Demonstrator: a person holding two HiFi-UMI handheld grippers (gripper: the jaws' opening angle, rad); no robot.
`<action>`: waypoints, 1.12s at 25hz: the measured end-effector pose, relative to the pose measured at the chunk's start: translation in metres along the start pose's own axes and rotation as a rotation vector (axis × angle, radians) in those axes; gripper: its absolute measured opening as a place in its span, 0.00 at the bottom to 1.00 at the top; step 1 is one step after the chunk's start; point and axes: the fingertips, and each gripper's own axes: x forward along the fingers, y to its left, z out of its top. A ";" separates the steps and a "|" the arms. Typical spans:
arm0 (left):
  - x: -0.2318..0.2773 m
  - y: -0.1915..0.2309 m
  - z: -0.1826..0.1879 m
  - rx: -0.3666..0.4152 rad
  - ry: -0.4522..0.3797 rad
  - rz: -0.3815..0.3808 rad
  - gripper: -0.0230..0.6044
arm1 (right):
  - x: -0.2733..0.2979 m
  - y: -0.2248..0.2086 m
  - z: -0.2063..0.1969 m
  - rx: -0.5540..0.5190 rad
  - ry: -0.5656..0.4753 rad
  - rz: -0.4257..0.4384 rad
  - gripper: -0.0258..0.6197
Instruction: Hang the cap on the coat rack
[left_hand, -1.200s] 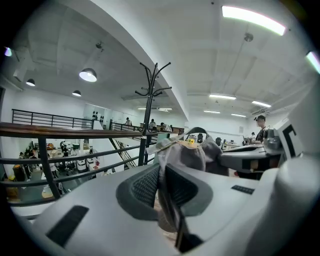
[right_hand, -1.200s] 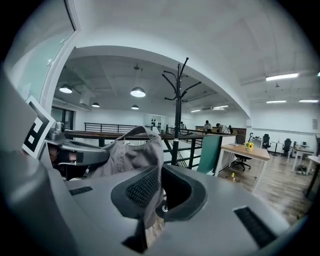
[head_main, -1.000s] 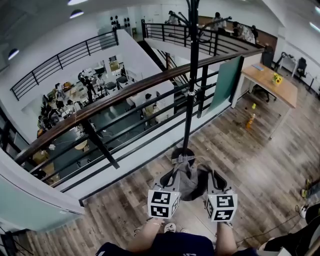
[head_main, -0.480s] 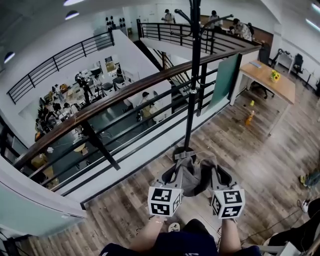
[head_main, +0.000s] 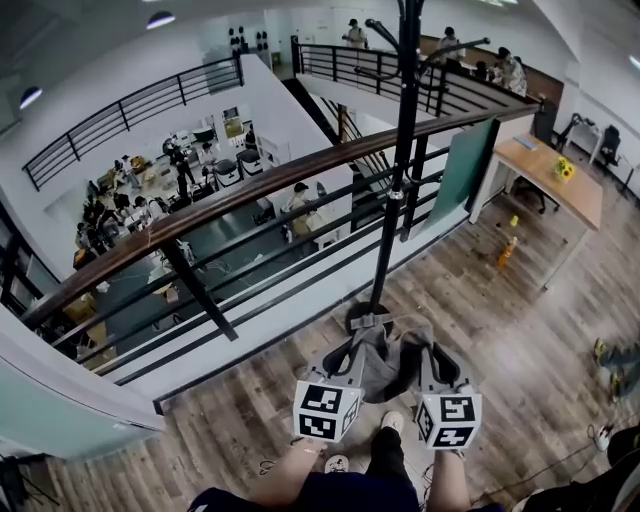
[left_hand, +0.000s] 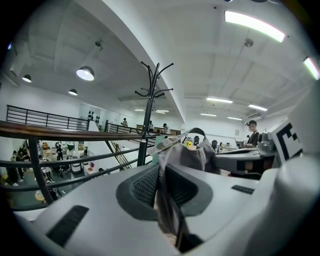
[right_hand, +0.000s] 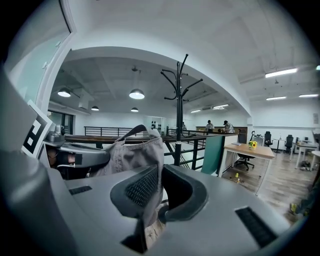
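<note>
Cap: grey, slung between both grippers, low in front of the coat rack, near its base; not yet on any hook.
Left gripper: jaws narrow, pinched on a fold of the cap's fabric.
Right gripper: jaws narrow, clamped on the cap's cloth at the opposite side.
Handling: judged light and soft; limp cloth, creasing and sagging between the two grips; no breakage risk, some risk of slipping out of thin pinches.
Hold: best at the edge on two sides, opening kept spread for a hook; rear strap loop a likely catch point.
Hooks: curved prongs at the rack's top, bare, well above the cap.
Containers: orange bottle on the floor beside the desk, contents not discernible; yellow flowers on the desk, vessel too small to make out.
</note>
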 end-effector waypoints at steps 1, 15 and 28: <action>0.007 0.000 0.001 0.002 0.002 0.003 0.10 | 0.006 -0.006 0.001 0.000 0.001 0.004 0.12; 0.145 -0.011 0.030 -0.001 0.004 0.077 0.10 | 0.101 -0.115 0.026 -0.036 -0.003 0.083 0.11; 0.224 -0.031 0.040 -0.007 -0.007 0.166 0.10 | 0.151 -0.186 0.036 -0.062 -0.024 0.174 0.11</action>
